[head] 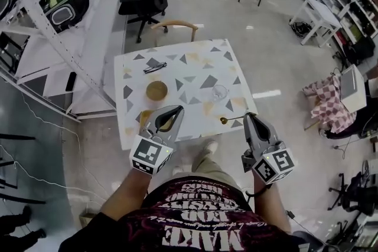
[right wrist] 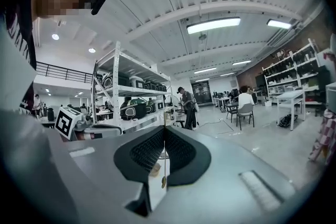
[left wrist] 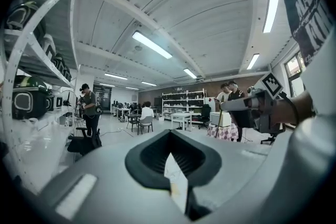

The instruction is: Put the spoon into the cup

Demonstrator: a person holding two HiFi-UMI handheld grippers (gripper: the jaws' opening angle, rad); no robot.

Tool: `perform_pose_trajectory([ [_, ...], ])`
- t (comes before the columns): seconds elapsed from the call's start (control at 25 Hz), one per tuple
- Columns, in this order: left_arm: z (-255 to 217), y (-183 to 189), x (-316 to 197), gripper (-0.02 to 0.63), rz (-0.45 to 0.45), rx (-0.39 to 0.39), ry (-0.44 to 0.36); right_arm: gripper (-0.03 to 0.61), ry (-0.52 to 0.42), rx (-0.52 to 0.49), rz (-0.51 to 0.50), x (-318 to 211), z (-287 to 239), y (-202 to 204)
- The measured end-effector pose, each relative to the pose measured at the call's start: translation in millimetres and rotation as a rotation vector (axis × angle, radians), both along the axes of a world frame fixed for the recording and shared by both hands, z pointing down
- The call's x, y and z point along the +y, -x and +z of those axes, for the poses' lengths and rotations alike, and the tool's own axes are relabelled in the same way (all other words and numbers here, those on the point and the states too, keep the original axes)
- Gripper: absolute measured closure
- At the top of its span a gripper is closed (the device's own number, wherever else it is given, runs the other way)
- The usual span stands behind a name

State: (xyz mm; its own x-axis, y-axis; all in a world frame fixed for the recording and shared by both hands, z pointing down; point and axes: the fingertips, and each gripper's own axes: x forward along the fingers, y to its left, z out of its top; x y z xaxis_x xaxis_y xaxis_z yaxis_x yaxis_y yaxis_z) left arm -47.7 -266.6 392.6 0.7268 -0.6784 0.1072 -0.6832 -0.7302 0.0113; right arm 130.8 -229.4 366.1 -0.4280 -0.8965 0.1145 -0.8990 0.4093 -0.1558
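A small golden spoon (head: 227, 120) sticks out leftward over the table's front edge, its handle pinched in my right gripper (head: 248, 117), which is shut on it. In the right gripper view the spoon (right wrist: 163, 181) shows as a thin line between the closed jaws of that gripper (right wrist: 164, 132). A clear glass cup (head: 220, 92) stands upright on the table, a little beyond the spoon and apart from it. My left gripper (head: 178, 108) hovers over the table's front left part, shut with nothing in it; its tips meet in the left gripper view (left wrist: 169, 135).
The white table (head: 195, 68) has grey and yellow triangle marks. On it a brown round bowl (head: 156, 91) stands left of the glass and eyeglasses (head: 155, 68) lie farther back. A wooden chair (head: 175, 25) stands behind the table, metal shelving (head: 53, 20) to the left.
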Motion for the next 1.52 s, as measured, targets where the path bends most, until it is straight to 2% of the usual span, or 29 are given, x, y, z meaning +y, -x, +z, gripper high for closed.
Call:
perform_pose_trajectory([
  [0.44, 23.6, -0.3, -36.4, 0.614, -0.042, -0.070, 0.054, 0.543, 0.064, -0.041, -0.028, -65.8, 39.3, -12.9],
  [0.96, 38.4, -48.1, -115.2, 0.614, -0.051, -0.095, 0.071, 0.543, 0.135, -0.040, -0.063, -154.6, 77.1, -47.1],
  [1.52, 93.2, -80.8, -153.0, 0.614, -0.060, -0.162, 0.171, 0.543, 0.299, 0.016, -0.107, -217.3, 183.7, -65.9],
])
